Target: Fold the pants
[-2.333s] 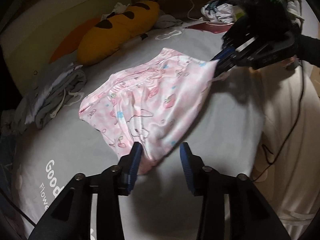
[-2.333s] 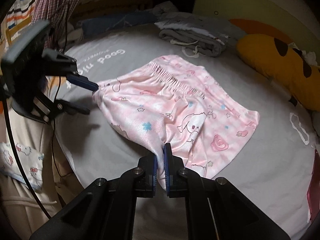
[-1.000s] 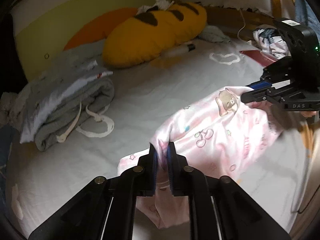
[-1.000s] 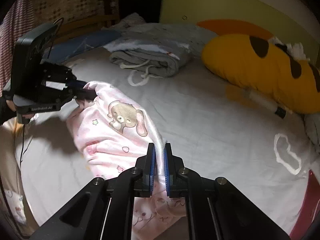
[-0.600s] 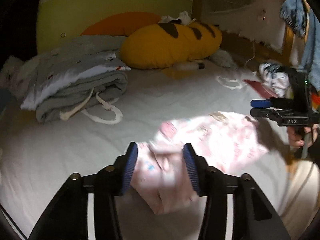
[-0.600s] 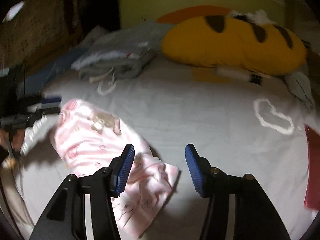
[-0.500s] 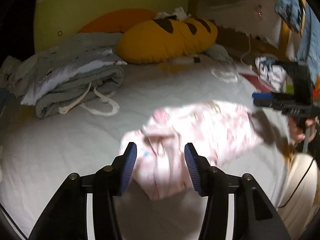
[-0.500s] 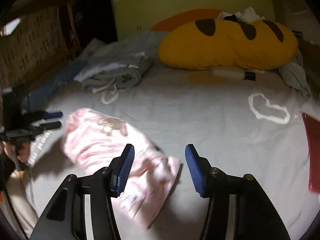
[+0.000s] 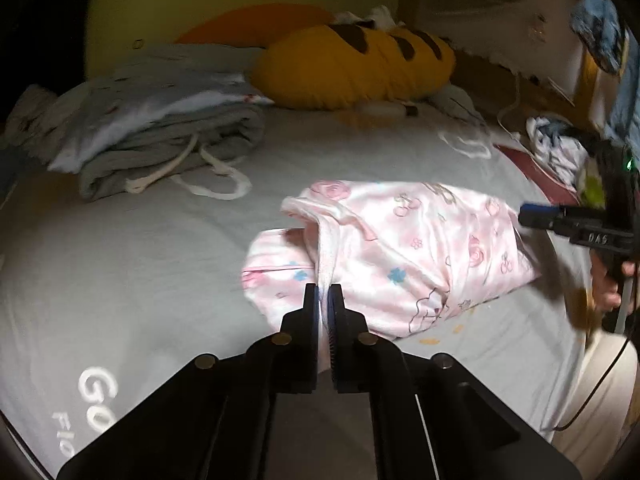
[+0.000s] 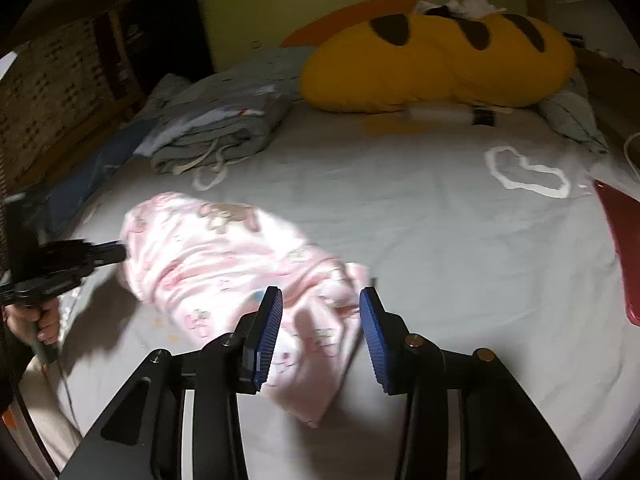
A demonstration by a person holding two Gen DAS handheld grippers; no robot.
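Pink printed pants [image 9: 400, 248] lie bunched in a loose fold on the grey bed sheet [image 9: 120, 264]. My left gripper [image 9: 324, 300] is shut on a raised edge of the pants at their near side. In the right wrist view the pants [image 10: 224, 248] spread from the left toward the middle. My right gripper [image 10: 320, 320] hangs over their near end. Its jaws are closing, the blue pads still stand apart, and the fabric lies between them untouched. The left gripper [image 10: 116, 252] shows there at the pants' far left edge.
A stack of folded grey clothes with white drawstrings [image 9: 160, 140] lies at the back left. A yellow pillow with dark spots [image 9: 352, 68] is behind it. A red flat object [image 10: 624, 248] sits at the right edge. A person's hand [image 10: 44, 324] grips the left handle.
Both grippers let go of the pants, which dropped folded onto the bed. The left gripper then shut again on a raised edge. The right gripper's jaws have narrowed a little.
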